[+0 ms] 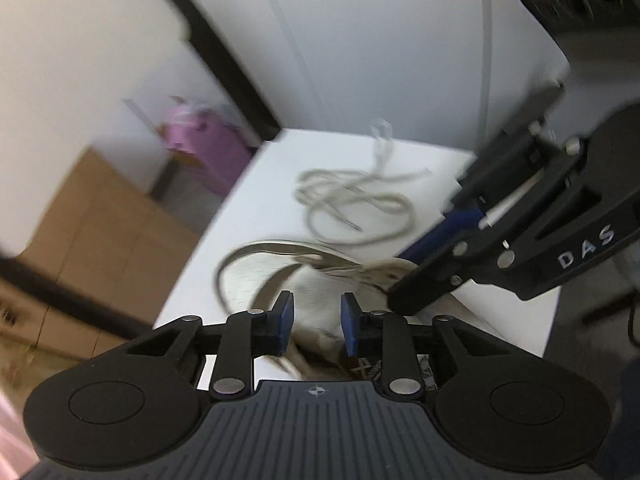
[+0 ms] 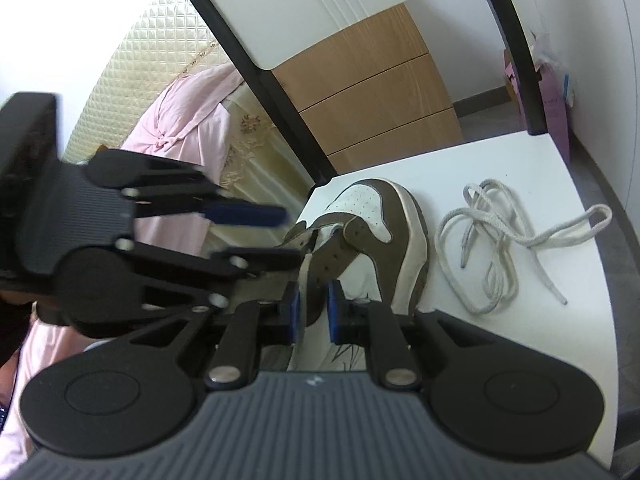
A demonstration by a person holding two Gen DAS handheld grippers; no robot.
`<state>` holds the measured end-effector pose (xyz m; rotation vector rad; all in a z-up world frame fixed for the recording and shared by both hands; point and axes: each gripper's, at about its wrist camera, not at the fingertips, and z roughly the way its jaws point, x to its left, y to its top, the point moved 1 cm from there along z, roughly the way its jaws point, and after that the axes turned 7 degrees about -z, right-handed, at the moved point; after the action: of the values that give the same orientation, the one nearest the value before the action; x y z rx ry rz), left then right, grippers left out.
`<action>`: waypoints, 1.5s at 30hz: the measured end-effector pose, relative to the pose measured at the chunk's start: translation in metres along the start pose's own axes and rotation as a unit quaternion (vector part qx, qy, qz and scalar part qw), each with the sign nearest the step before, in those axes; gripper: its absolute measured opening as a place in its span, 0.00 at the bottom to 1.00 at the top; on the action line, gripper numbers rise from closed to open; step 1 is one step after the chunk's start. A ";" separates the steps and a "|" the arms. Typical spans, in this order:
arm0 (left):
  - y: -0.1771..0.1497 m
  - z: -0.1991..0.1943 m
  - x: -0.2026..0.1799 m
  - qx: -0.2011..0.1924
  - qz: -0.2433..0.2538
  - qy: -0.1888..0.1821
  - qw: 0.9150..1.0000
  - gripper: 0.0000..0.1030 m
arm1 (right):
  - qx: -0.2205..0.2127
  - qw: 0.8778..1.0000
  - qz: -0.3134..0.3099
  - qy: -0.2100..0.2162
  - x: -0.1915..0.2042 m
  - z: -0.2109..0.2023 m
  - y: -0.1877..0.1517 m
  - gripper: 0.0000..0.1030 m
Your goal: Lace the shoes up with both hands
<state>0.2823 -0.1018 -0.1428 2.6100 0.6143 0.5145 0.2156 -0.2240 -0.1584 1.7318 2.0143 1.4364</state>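
The right gripper [image 2: 312, 310] points down at a slant, and its jaws are closed on the brown flap of the shoe [image 2: 372, 236]. The left gripper [image 1: 316, 320] points steeply down over the shoe; its blue pads [image 1: 285, 318] stand apart, touching nothing.

Shoe [image 2: 380, 236]: brown-and-white low sneaker, perforated white toe panel, pale sole rim. Lies on the white worktop [image 2: 520, 160] near its corner edge, toe pointing away, eyelet flaps spread, unlaced. Lace [image 2: 504, 240]: pale grey cord, loose tangled loops, just beside the shoe on the worktop, apart from it.
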 end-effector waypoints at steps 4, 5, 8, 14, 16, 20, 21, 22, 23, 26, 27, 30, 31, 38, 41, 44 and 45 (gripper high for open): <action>0.005 0.014 -0.003 0.022 0.030 -0.033 0.999 0.21 | 0.003 1.000 -0.004 0.008 -0.001 0.000 0.001 0.15; 0.006 0.017 -0.001 0.027 0.036 -0.042 0.998 0.21 | 0.004 1.000 -0.004 0.008 -0.002 0.000 0.002 0.15; 0.009 0.021 0.007 0.040 0.036 -0.066 0.996 0.21 | 0.005 1.000 0.000 0.015 -0.006 0.000 0.003 0.15; 0.011 0.043 0.011 0.076 0.041 -0.102 0.991 0.19 | 0.009 1.000 0.003 0.024 -0.010 0.000 0.005 0.16; 0.010 0.050 0.008 0.080 0.048 -0.103 0.990 0.18 | 0.010 1.000 0.009 0.028 -0.011 0.001 0.004 0.16; 0.007 0.049 0.012 0.064 0.024 -0.109 0.992 0.19 | 0.007 0.999 0.014 0.028 -0.013 0.000 0.004 0.17; 0.006 0.046 0.016 0.060 0.007 -0.109 0.992 0.21 | 0.007 0.999 0.019 0.030 -0.014 -0.001 0.004 0.17; 0.003 0.041 0.019 0.055 -0.014 -0.110 0.992 0.22 | 0.007 0.999 0.021 0.031 -0.015 -0.001 0.004 0.17; 0.001 0.037 0.023 0.050 -0.035 -0.110 0.992 0.24 | 0.007 0.999 0.020 0.030 -0.015 -0.001 0.004 0.17; -0.010 0.011 0.030 0.012 -0.098 -0.104 0.990 0.33 | 0.006 0.999 0.016 0.028 -0.014 -0.001 0.003 0.18; -0.016 0.000 0.032 -0.007 -0.123 -0.100 0.987 0.33 | 0.006 0.999 0.016 0.028 -0.014 -0.001 0.003 0.18; -0.041 -0.033 0.030 -0.072 -0.213 -0.071 0.972 0.33 | 0.006 1.000 0.014 0.026 -0.012 -0.001 0.002 0.19; -0.051 -0.042 0.027 -0.092 -0.242 -0.054 0.964 0.33 | 0.006 1.000 0.012 0.025 -0.012 -0.001 0.002 0.19; -0.093 -0.052 -0.008 -0.125 -0.393 0.008 0.911 0.33 | 0.005 1.000 0.000 0.016 -0.006 0.002 0.000 0.20; -0.098 -0.048 -0.016 -0.118 -0.410 0.019 0.904 0.33 | 0.004 1.000 -0.005 0.012 -0.002 0.005 0.000 0.20; -0.099 -0.048 -0.015 -0.113 -0.426 0.043 0.897 0.30 | 0.004 1.000 -0.005 0.013 0.002 0.010 0.000 0.20; -0.100 -0.048 -0.014 -0.113 -0.434 0.046 0.893 0.28 | 0.003 1.000 -0.004 0.014 0.003 0.012 -0.001 0.20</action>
<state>0.2162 -0.0120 -0.1523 1.8272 1.5265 0.3722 0.2214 -0.2148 -0.1639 1.7144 2.0387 1.4619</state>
